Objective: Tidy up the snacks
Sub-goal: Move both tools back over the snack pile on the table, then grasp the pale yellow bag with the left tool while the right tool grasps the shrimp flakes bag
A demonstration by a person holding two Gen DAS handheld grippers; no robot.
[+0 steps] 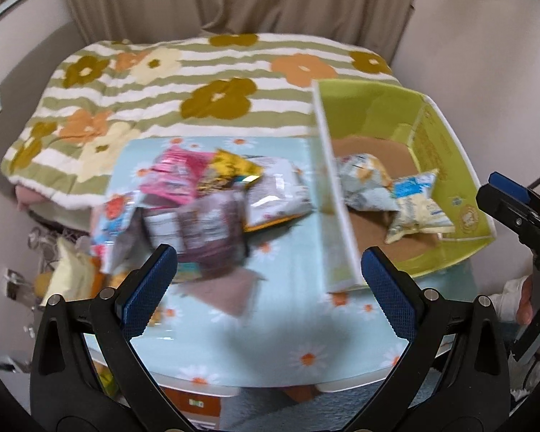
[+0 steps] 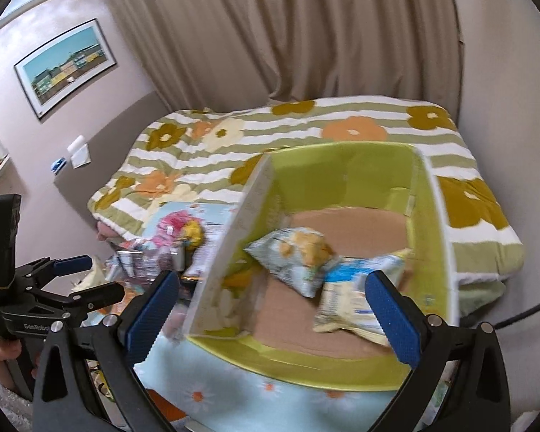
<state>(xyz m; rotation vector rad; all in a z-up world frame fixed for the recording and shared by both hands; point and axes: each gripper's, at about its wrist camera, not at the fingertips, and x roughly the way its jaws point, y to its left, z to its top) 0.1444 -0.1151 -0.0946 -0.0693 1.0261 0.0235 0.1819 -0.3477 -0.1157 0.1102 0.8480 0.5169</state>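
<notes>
My left hand-held gripper (image 1: 270,284) and right hand-held gripper (image 2: 271,309) both gape wide, empty. Two packets (image 2: 298,255) lie in the green box (image 2: 342,370) ahead of my right; the snack pile (image 1: 201,198) waits ahead-left on the bench (image 1: 288,342). I judge another pick comes next.

A lime-green box (image 2: 428,237) has a brown cardboard floor and a white outer wall. Inside lie two snack bags (image 2: 298,255), pale blue and cream with yellow and white markings. The tabletop (image 1: 288,327) wears a light blue cloth dotted with white, orange-centred daisies. A pile of packets (image 1: 198,194) shows pink, gold, purple and white. The bedspread (image 1: 198,72) has olive and white stripes with mustard, orange and cream flowers. Both tongs (image 1: 270,288) are black with blue pads. Beige curtain (image 2: 288,28).
</notes>
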